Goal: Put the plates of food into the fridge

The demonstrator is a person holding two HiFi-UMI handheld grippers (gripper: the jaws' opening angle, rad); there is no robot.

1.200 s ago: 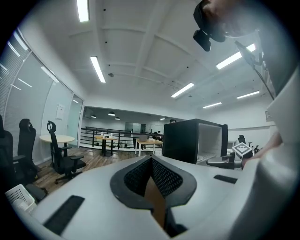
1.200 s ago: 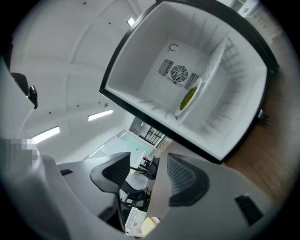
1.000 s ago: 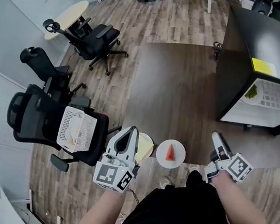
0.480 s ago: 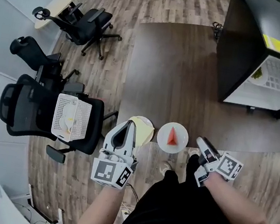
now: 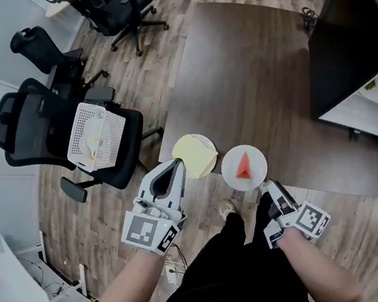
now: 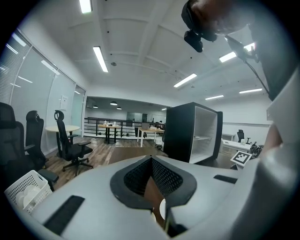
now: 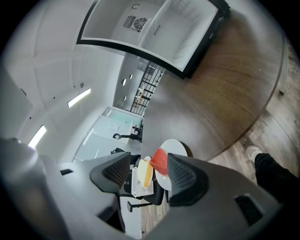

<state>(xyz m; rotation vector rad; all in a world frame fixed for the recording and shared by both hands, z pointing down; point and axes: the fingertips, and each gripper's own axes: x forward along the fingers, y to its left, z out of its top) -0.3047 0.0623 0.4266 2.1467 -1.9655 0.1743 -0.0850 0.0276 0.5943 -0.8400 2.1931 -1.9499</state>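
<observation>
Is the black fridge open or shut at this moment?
Open. In the left gripper view the large black box-shaped fridge shows its white inside, and no door covers its front.

We find the counter (image 5: 243, 70) bare from its middle to its far edge, open to passage. At the near edge two plates sit side by side, the yellow-food plate (image 5: 195, 155) and the red-wedge plate (image 5: 244, 167), a narrow gap between them. The fridge (image 5: 371, 61) blocks the far right corner, open front toward the near edge. Office chairs (image 5: 20, 128), one carrying a white basket (image 5: 96, 138), crowd the floor off the left edge.
</observation>
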